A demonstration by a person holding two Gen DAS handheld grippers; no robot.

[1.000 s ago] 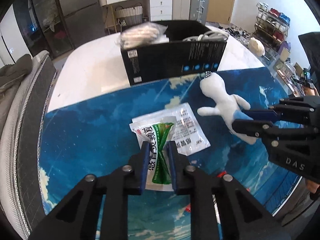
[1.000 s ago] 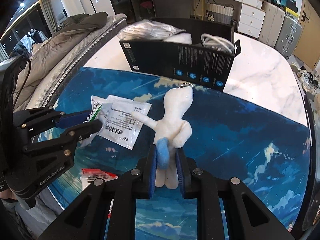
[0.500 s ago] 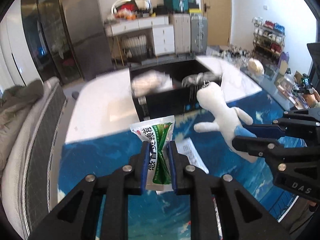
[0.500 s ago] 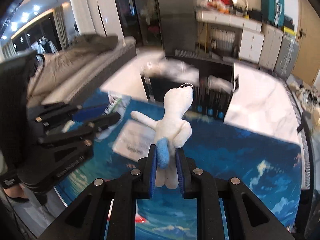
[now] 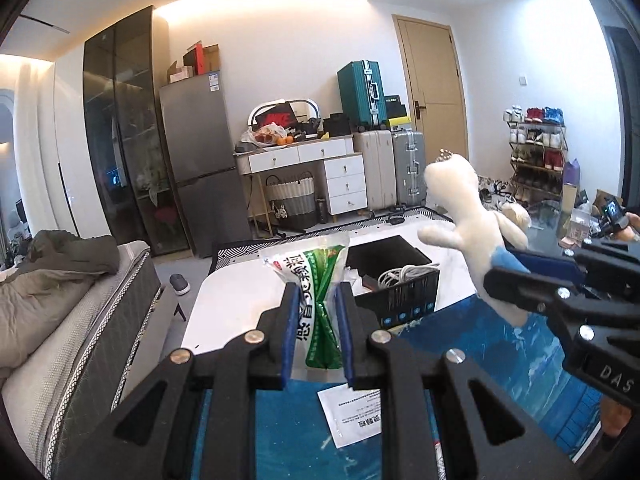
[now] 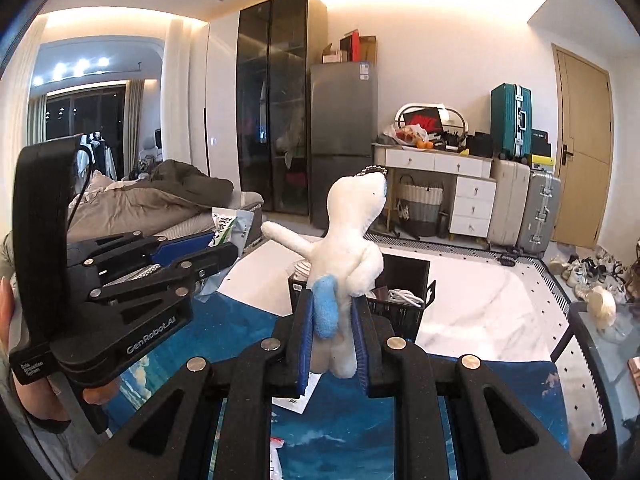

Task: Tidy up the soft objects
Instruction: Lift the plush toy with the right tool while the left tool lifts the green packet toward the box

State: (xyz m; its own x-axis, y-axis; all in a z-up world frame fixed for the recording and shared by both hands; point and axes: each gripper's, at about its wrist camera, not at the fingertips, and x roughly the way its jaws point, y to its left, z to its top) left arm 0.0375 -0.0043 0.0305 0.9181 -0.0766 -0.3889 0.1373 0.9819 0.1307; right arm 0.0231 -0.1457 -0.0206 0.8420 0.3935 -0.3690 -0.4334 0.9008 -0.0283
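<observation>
Both tongs, left tongs (image 5: 316, 320) and right tongs (image 6: 332, 330), are matte black with blue pads (image 5: 289, 332), silver screws and white lettering.

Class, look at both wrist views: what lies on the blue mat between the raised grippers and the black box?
A white printed sachet lies flat on the blue mat, short of the black box. The left wrist view shows it best; the right shows only a corner.

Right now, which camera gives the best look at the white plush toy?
The right wrist view: the white plush toy stands centred and whole between the right gripper fingers. The left wrist view shows it side-on near the right edge, its lower body hidden by that gripper.
</observation>
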